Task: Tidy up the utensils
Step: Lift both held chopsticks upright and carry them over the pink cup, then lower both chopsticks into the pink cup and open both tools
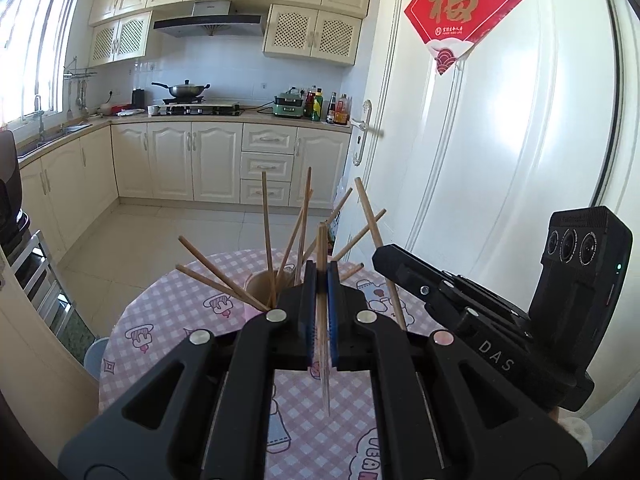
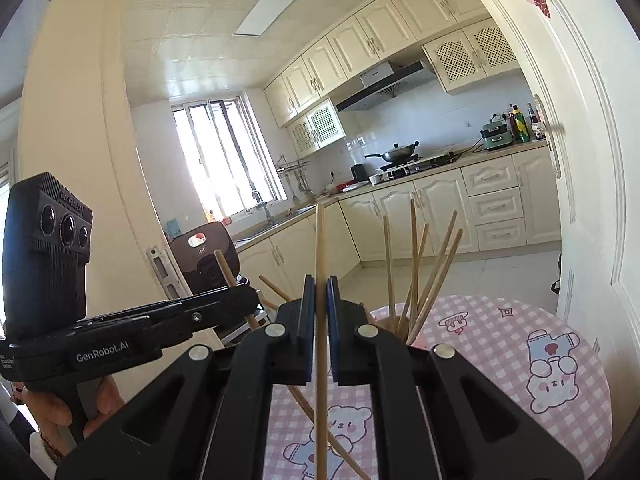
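A brown holder cup stands on the pink checked round table with several wooden chopsticks fanned out of it. My left gripper is shut on one chopstick, held upright just right of and nearer than the cup. My right gripper is shut on another chopstick, held upright left of the cup. The right gripper's body shows in the left wrist view; the left gripper's body shows in the right wrist view.
The table's pink cloth carries bear prints. A white door stands close on the right. Kitchen cabinets and a stove with a wok are beyond a tiled floor. A dark appliance sits at left.
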Demonstrator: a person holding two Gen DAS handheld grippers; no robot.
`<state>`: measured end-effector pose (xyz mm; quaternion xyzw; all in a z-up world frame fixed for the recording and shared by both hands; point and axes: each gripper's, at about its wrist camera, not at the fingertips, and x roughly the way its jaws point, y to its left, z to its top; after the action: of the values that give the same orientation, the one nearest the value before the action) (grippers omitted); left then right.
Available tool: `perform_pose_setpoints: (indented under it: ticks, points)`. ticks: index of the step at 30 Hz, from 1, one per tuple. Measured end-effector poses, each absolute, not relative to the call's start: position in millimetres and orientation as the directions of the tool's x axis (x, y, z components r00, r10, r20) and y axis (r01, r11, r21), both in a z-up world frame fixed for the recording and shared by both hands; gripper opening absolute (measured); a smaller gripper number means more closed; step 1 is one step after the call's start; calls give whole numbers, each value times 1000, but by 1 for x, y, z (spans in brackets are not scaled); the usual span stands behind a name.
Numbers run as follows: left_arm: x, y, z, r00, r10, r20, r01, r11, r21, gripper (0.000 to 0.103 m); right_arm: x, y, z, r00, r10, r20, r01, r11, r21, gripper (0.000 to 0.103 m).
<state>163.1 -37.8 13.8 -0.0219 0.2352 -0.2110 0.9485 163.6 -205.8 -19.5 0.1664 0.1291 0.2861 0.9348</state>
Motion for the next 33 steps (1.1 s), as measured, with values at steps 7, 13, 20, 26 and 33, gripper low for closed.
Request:
perform_pose_setpoints:
  ticks: [7,13,20,26,33]
  points:
    - [169,-38,38,828,-399,-393,382,916,-124,5,180,-214,-13,809,579,-99,-494,761,421,5]
    - [177,-40,51,843,-385,-377,375,921,-103,5,200,-206,-14,786,597,-160,-500,766,404,5]
    - [185,-38,50,841,-385,-381,374,921,-106,5,209,-191,-10,723,644,-251,-541,753,374,5]
    - [183,-37,51,850,-370,-374,364,927,-89,5,203,-188,-7,721,635,-278,-546,767,336,5]
    - [175,-29,68,887,-330,-322,326,943,-68,5,190,-190,14,822,522,-228,-479,850,219,5]
